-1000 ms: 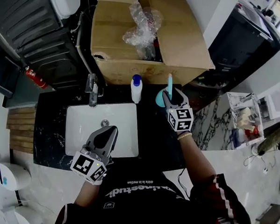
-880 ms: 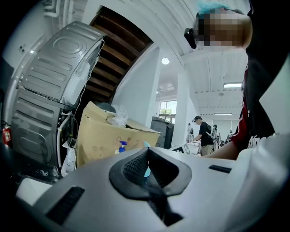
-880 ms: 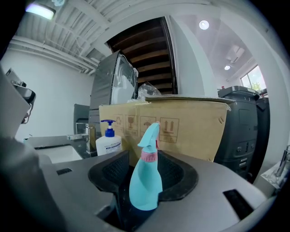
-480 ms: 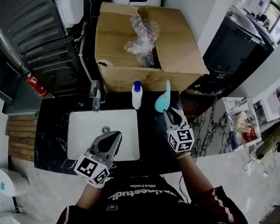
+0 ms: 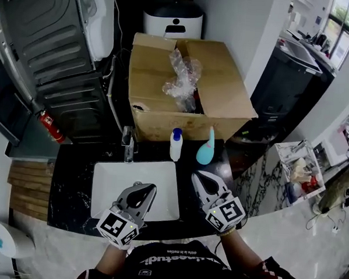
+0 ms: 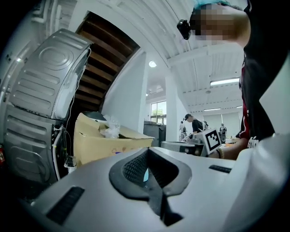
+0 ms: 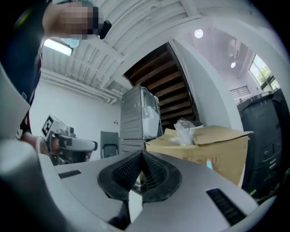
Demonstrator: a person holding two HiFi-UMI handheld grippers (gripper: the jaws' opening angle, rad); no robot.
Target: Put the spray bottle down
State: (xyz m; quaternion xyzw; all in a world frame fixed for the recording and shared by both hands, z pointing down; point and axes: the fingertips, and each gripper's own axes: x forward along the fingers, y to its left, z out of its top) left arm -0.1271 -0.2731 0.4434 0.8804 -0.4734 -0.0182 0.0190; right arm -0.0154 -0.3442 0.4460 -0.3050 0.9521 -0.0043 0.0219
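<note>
The teal spray bottle (image 5: 204, 150) stands upright on the black counter (image 5: 73, 171), just in front of the cardboard box (image 5: 223, 98). My right gripper (image 5: 198, 178) is drawn back from it toward the counter's near edge. Its jaws are closing and meet with nothing between them. In the right gripper view those jaws (image 7: 141, 156) are together, and a sliver of the spray bottle (image 7: 209, 164) shows against the box. My left gripper (image 5: 148, 190) hovers shut and empty over the white sink (image 5: 105, 179).
A white bottle with a blue cap (image 5: 175, 144) stands left of the spray bottle. The faucet (image 5: 128, 145) rises behind the sink. Crumpled plastic wrap (image 5: 181, 75) lies in the open box. A dark appliance (image 5: 50, 53) and a red extinguisher (image 5: 50, 126) are at the left.
My right gripper has pulled back from the spray bottle toward the near edge and its jaws have come together. The bottle stays standing on the counter. The left gripper has barely shifted.
</note>
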